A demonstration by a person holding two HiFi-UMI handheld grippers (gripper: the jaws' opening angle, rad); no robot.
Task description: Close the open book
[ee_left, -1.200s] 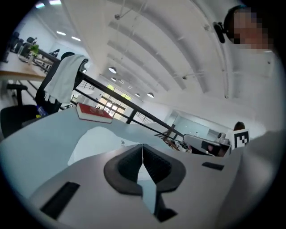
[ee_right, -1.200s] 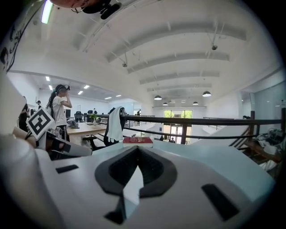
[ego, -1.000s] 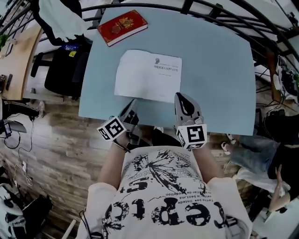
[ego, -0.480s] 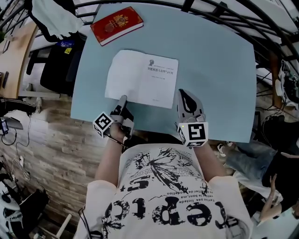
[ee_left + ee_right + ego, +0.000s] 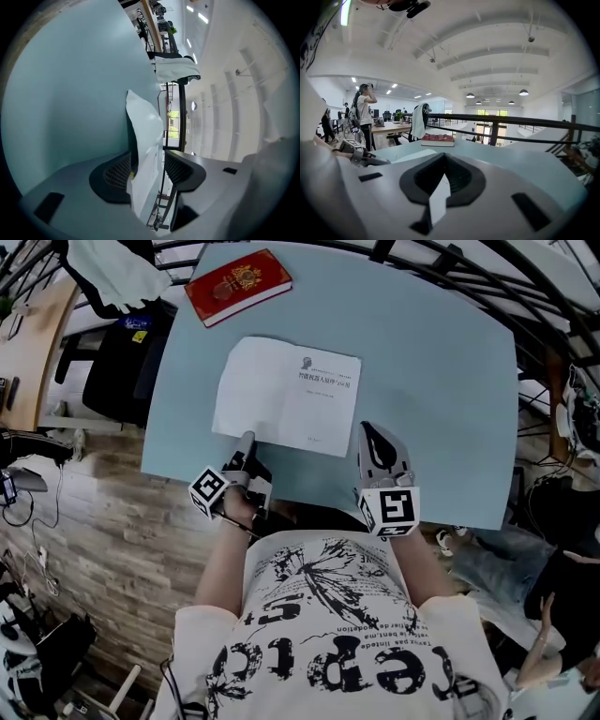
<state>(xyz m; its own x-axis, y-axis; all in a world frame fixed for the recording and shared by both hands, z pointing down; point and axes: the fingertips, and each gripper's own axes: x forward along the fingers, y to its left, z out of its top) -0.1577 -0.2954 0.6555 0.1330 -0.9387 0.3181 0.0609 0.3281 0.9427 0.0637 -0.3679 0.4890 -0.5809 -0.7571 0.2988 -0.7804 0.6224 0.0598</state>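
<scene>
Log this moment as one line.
left tool: jaws just been opening, page between them, unclamped | right tool: shut | open book: not yet closed

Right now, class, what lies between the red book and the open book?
Nothing: only a bare strip of the blue table separates the red book from the open book. The head view shows it.

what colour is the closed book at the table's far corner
The closed book is red with a gold emblem, clearest in the head view.
</scene>
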